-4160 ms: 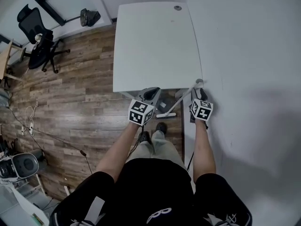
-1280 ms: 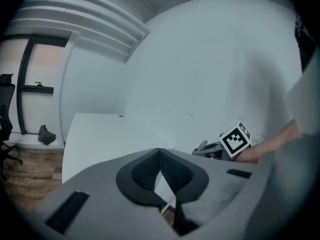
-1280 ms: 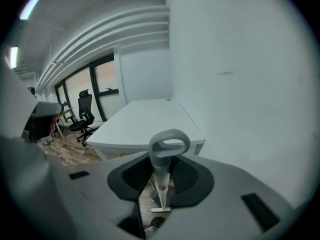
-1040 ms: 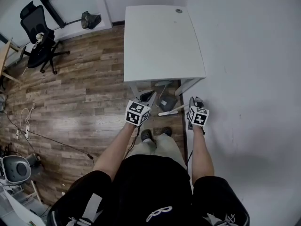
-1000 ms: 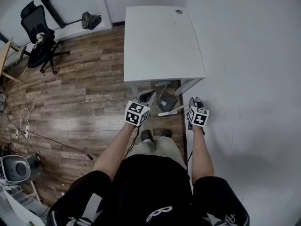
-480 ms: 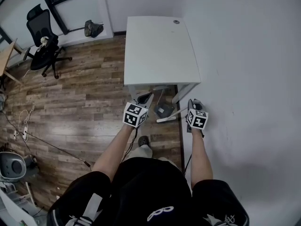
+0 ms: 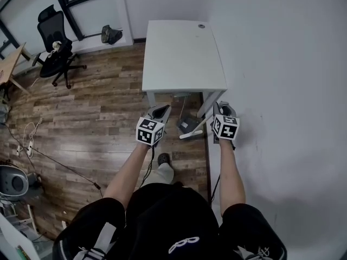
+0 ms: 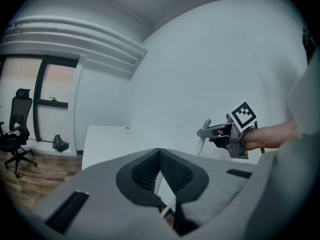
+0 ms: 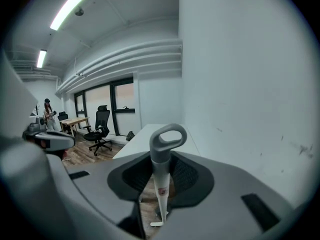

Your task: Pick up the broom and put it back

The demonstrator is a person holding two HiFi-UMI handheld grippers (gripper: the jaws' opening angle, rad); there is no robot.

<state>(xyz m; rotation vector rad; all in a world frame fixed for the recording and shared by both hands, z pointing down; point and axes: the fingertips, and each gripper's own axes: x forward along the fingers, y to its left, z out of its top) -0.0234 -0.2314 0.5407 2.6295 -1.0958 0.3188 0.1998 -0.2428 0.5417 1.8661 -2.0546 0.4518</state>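
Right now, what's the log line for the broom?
right gripper: shut on broom handle | left gripper: shut, empty | place: near desk corner, by wall

- White table [image 7: 181,53] set against the white wall [image 7: 282,64]; round grommet [image 7: 201,26] seen at its far corner.
- Black office chair [image 7: 57,50] parked on the wood-plank floor [image 7: 97,118], well apart from the table.
- Dark bag [image 7: 111,34] lying by the far wall.
- Cables [image 7: 32,145] strewn at left.
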